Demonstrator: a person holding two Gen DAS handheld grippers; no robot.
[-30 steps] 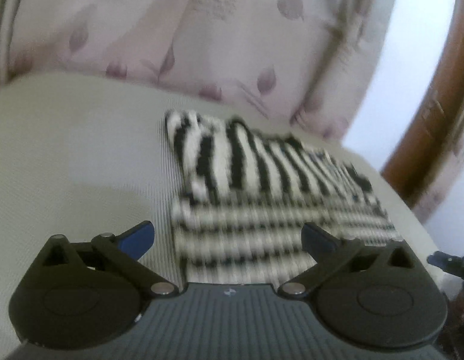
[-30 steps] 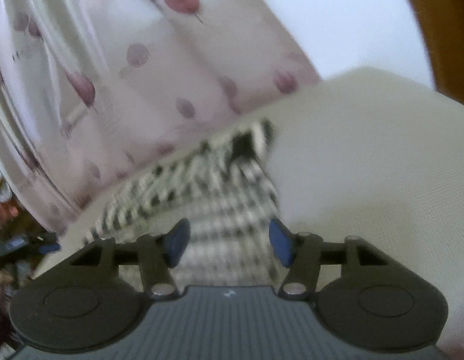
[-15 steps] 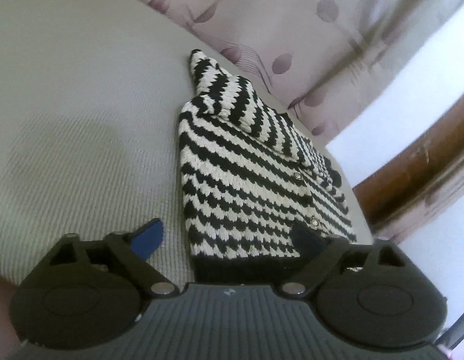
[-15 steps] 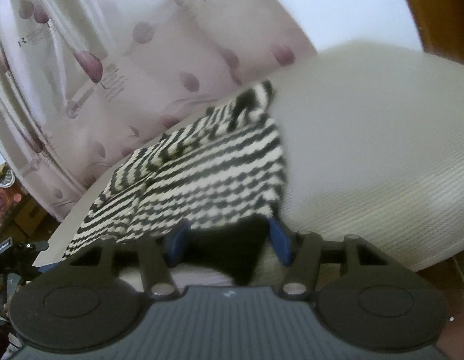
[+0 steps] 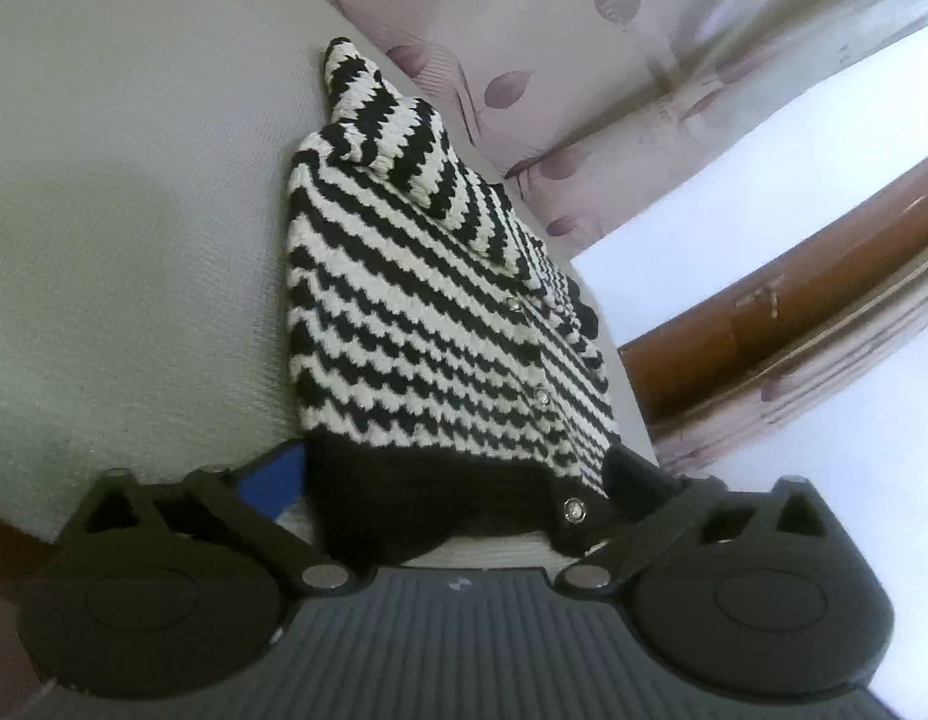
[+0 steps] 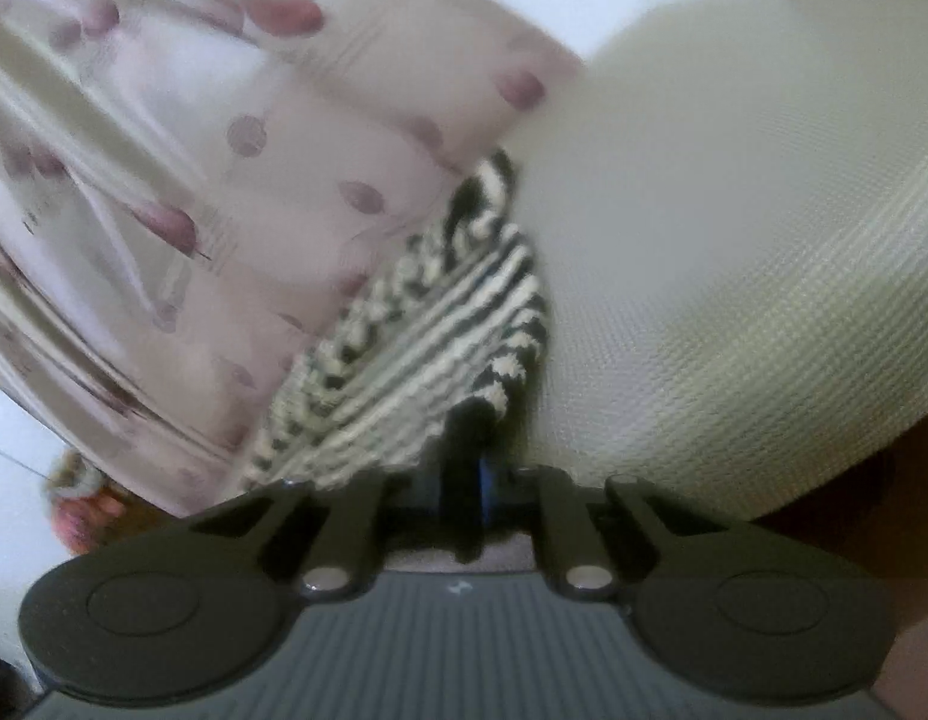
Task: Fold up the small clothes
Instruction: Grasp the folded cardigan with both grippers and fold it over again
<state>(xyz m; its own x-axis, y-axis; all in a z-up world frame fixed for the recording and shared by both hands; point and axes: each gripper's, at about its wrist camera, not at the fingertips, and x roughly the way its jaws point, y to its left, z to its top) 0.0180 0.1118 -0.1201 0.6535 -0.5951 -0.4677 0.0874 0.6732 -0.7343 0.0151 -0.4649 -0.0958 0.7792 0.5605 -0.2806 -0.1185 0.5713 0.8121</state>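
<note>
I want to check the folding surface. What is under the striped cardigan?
The striped cardigan lies on a pale woven cushion, bare to its left. The cushion beneath the knit is covered, so anything there cannot be seen. The right gripper pinches its black hem.

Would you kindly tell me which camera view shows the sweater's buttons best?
The left wrist view: it is sharp, and the sweater lies spread, with small shiny buttons running down its front to the black hem. The right wrist view is blurred; it shows only stripes and the hem in the right hand-held gripper, no buttons.
</note>
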